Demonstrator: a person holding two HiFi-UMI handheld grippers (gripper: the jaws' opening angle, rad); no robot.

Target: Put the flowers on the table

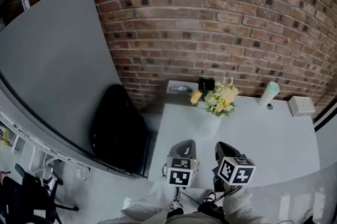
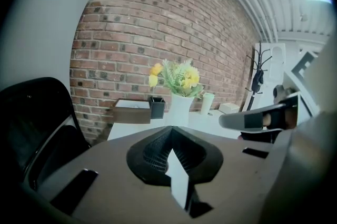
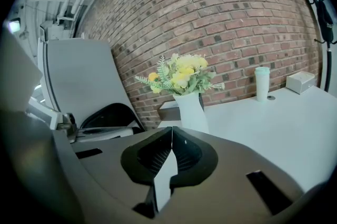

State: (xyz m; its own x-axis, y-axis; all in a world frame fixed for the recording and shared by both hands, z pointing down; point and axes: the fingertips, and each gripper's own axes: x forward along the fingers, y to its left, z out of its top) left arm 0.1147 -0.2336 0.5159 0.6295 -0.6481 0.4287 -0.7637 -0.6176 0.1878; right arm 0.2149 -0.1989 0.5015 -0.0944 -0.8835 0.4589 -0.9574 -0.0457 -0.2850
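Yellow flowers with green leaves (image 1: pixel 220 98) stand in a white vase (image 1: pixel 209 124) on the white table (image 1: pixel 268 136), near its far left part. Both grippers hang at the table's near edge, short of the vase. My left gripper (image 1: pixel 185 144) is shut with nothing between its jaws, and the flowers (image 2: pixel 179 77) and vase (image 2: pixel 179 110) lie straight ahead beyond its tip (image 2: pixel 170 131). My right gripper (image 1: pixel 224 147) is also shut and empty. From its tip (image 3: pixel 171 131) the vase (image 3: pixel 192 112) and flowers (image 3: pixel 181 74) stand close ahead, slightly right.
A black chair (image 1: pixel 118 131) and a grey panel (image 1: pixel 52 70) stand left of the table. A pale cup (image 1: pixel 269 93), a white box (image 1: pixel 301 105), a small black holder (image 1: pixel 206 84) and a flat box (image 1: pixel 180 88) sit along the far edge, by the brick wall (image 1: pixel 210 18).
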